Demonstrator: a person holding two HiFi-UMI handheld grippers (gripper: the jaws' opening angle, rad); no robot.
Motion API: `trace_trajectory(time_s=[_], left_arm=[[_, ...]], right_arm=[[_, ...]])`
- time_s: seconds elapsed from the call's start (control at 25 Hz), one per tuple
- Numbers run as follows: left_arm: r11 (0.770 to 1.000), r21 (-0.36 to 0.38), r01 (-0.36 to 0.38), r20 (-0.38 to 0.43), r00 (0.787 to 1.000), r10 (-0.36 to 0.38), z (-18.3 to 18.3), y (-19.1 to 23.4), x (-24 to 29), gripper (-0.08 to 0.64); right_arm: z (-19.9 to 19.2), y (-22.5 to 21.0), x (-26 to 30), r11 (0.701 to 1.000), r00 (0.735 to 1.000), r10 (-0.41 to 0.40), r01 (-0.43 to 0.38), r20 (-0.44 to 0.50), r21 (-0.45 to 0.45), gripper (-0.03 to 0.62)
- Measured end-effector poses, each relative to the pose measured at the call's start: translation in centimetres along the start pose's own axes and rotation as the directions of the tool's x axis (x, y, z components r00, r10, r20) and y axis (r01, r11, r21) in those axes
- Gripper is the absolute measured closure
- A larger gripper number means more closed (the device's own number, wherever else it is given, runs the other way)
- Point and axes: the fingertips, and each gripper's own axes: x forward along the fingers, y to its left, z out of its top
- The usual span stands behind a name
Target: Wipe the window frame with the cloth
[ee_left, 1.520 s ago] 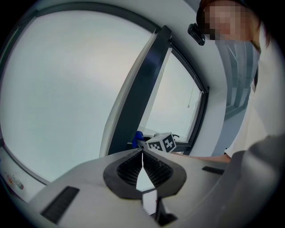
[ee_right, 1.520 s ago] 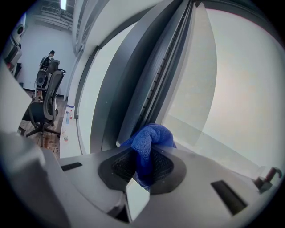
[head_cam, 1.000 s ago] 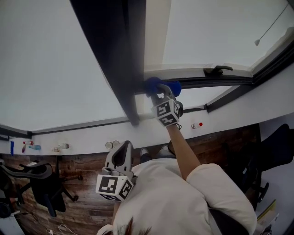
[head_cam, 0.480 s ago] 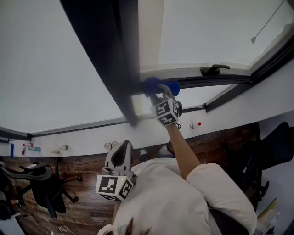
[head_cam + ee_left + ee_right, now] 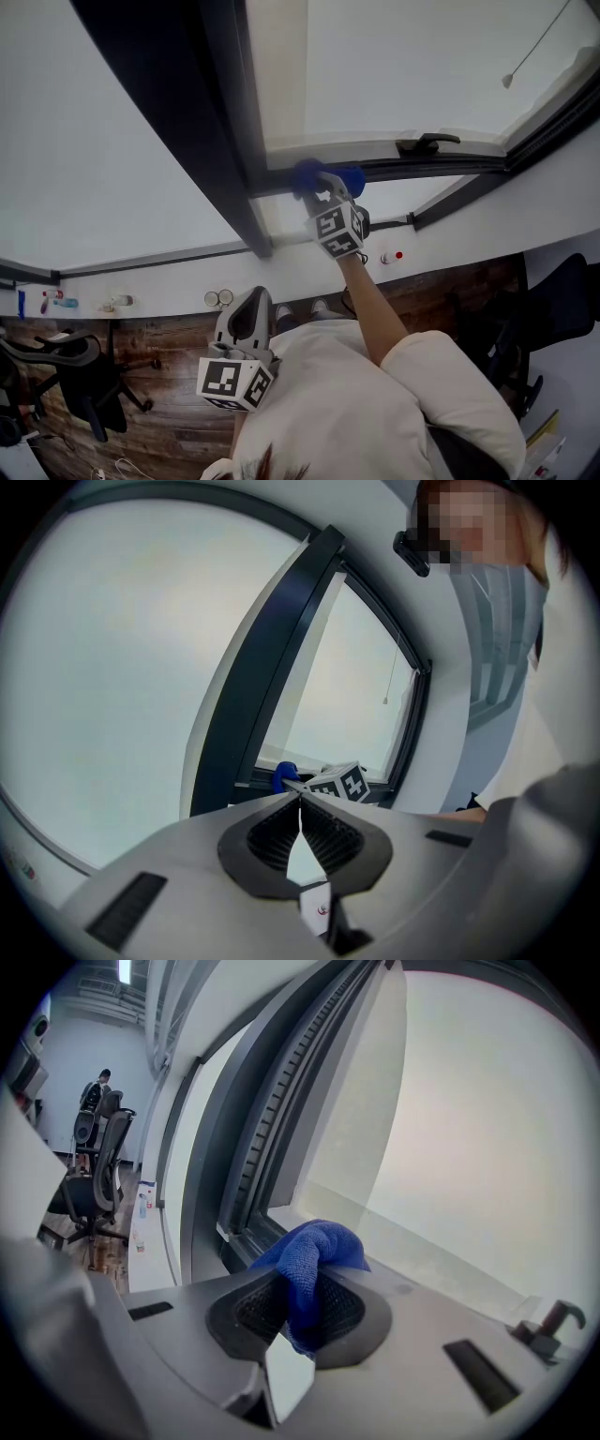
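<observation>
This looks like an office to me. Black swivel chairs [image 5: 80,375] stand on the wood-pattern floor [image 5: 178,422] at my left, and another chair [image 5: 553,305] sits at my right. Big windows [image 5: 112,141] in dark frames [image 5: 216,122] run above a long white sill [image 5: 159,286], with a few small bottles [image 5: 58,302] at its left end. More seats [image 5: 94,1162] line the window wall farther off.

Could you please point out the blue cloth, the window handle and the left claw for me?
blue cloth [image 5: 317,1246], right gripper view, on the bunched fold sticking out.
window handle [image 5: 427,142], head view, on the middle of the dark lever.
left claw [image 5: 300,797], left gripper view, at its shut front end.
</observation>
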Motion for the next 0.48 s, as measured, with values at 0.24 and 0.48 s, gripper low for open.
trace_trajectory(time_s=[0.24,0.48], left_arm=[[1.0,-0.012,-0.009,-0.005,1.0,0.009,-0.3,-1.9,1.5,0.549],[1.0,-0.023,-0.005,-0.017,1.0,0.005,-1.2,-3.6,2.7,0.549]], right_arm=[[-0.7,-1.1,-0.5,1.0,1.0,0.027,-0.027,-0.003,-0.004,0.538],[-1.3,-2.1,-1.1,0.999,0.999,0.04,-0.04,0.013,-0.001,0.538]])
